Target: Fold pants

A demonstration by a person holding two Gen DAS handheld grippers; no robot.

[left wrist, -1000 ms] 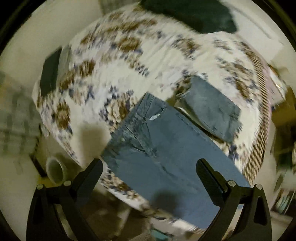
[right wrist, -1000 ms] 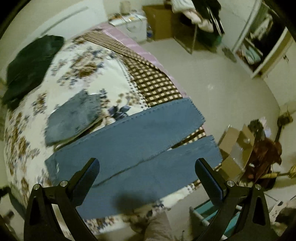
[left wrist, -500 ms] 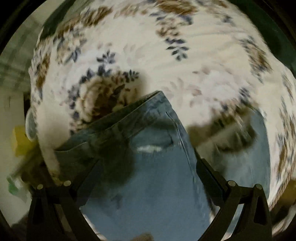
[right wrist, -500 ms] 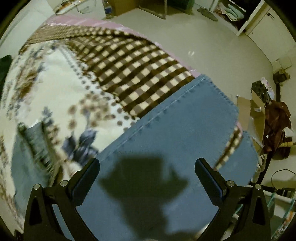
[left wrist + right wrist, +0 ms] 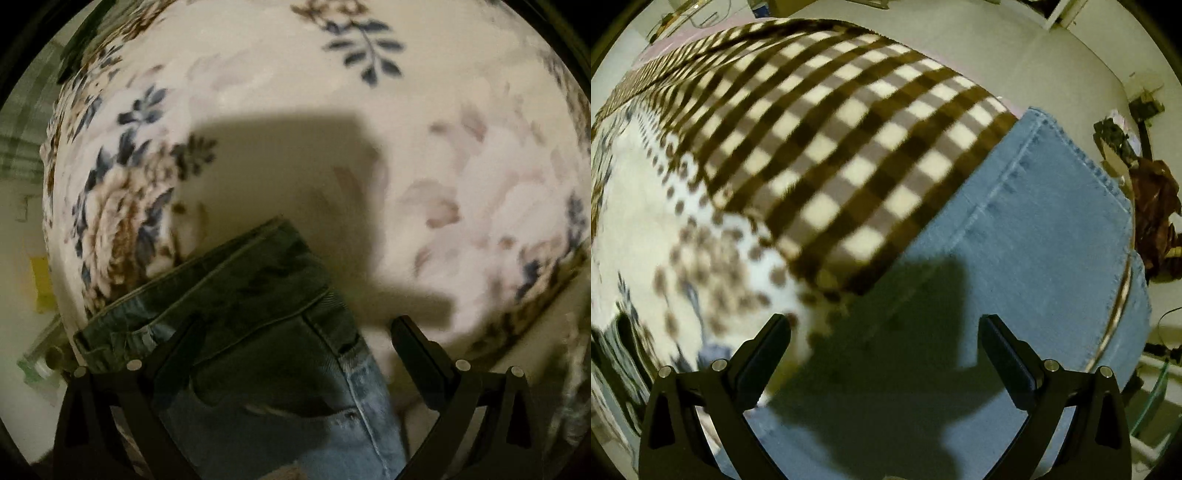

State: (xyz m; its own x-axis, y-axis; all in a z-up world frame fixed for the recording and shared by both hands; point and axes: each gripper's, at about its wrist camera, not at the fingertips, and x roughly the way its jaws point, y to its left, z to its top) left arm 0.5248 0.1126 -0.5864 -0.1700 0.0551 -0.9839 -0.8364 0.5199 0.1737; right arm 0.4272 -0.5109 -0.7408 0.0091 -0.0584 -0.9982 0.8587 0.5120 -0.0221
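Blue jeans lie flat on a bed. In the left wrist view their waistband end (image 5: 236,295) sits in shadow, close under my open left gripper (image 5: 295,332), whose fingers straddle the far waistband corner just above the cloth. In the right wrist view the upper trouser leg (image 5: 1015,236) runs to its stitched hem at the right, with the second leg (image 5: 1137,317) showing below it. My open right gripper (image 5: 882,332) hovers low over the leg's far edge, empty.
The bed has a floral cover (image 5: 369,129) and a brown checked blanket (image 5: 827,140) at the foot. The bed edge drops to the floor left of the waistband (image 5: 37,277). Boxes and clutter (image 5: 1145,206) stand on the floor beyond the hems.
Both grippers have dropped from high above the bed to close over the jeans, the left toward the waistband, the right toward the leg near the hem. Both stay open.
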